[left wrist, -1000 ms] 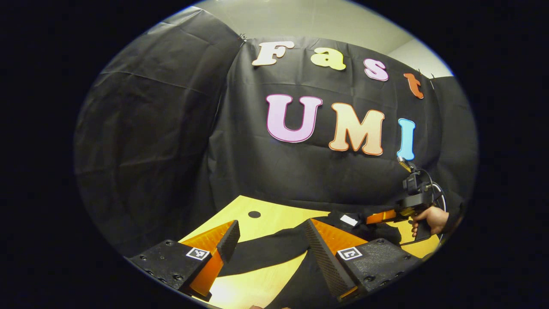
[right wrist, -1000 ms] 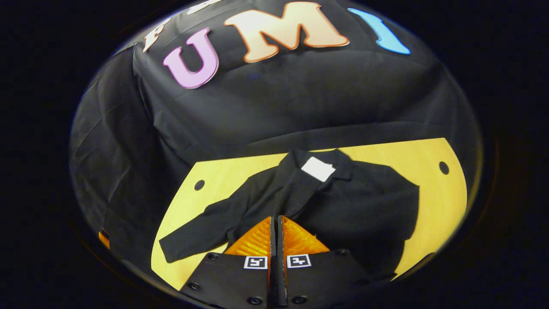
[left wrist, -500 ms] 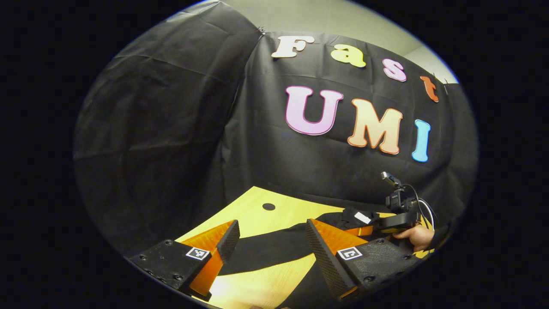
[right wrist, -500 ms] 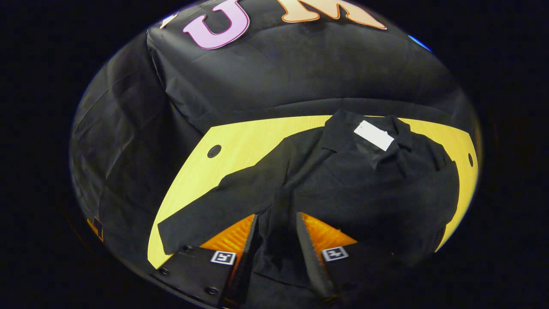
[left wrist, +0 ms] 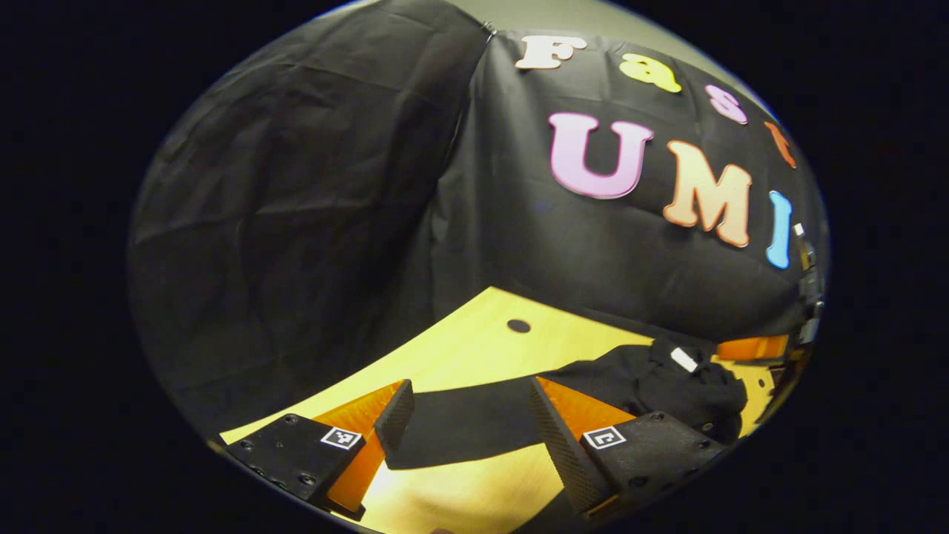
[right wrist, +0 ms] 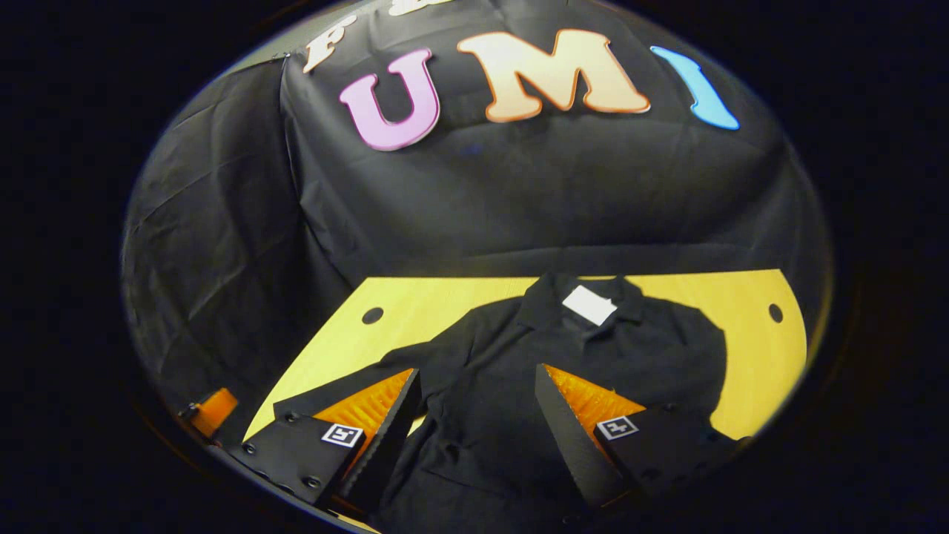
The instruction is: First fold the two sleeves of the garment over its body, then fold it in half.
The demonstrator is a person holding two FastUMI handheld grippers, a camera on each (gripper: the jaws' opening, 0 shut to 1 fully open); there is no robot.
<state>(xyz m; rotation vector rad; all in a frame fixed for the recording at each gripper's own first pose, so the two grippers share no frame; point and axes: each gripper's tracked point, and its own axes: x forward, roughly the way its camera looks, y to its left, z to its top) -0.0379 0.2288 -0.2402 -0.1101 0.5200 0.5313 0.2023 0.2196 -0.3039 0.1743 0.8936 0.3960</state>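
the wooden table (right wrist: 460, 297) is the biggest thing here, pale yellow with a smooth grain and a small round hole (right wrist: 372, 315) near each back corner; everything else sits relative to it. against its back edge hangs the black cloth wall (right wrist: 519, 200), creased and matte.

spread flat over the middle of the table lies the black garment (right wrist: 608, 356), a collared shirt of soft dull fabric. its collar points toward the table's back edge and carries a white rectangular tag (right wrist: 589, 305). one long sleeve (left wrist: 474, 423) runs out straight across the tabletop toward the table's left side, lying flat on the wood. on the other side no sleeve sticks out and the shirt's outline ends in a rounded edge on the table.

the right gripper (right wrist: 474, 411) hangs above the near part of the table, over the lower body of the garment, its fingers spread wide and holding nothing; dark fabric shows between them. it looks down at a slant toward the collar.

the left gripper (left wrist: 467, 419) sits low at the table's left near corner, also spread wide and empty, with the outstretched sleeve crossing the gap between its ribbed, wedge-shaped fingers (left wrist: 552, 430). whether they touch the cloth i cannot tell.
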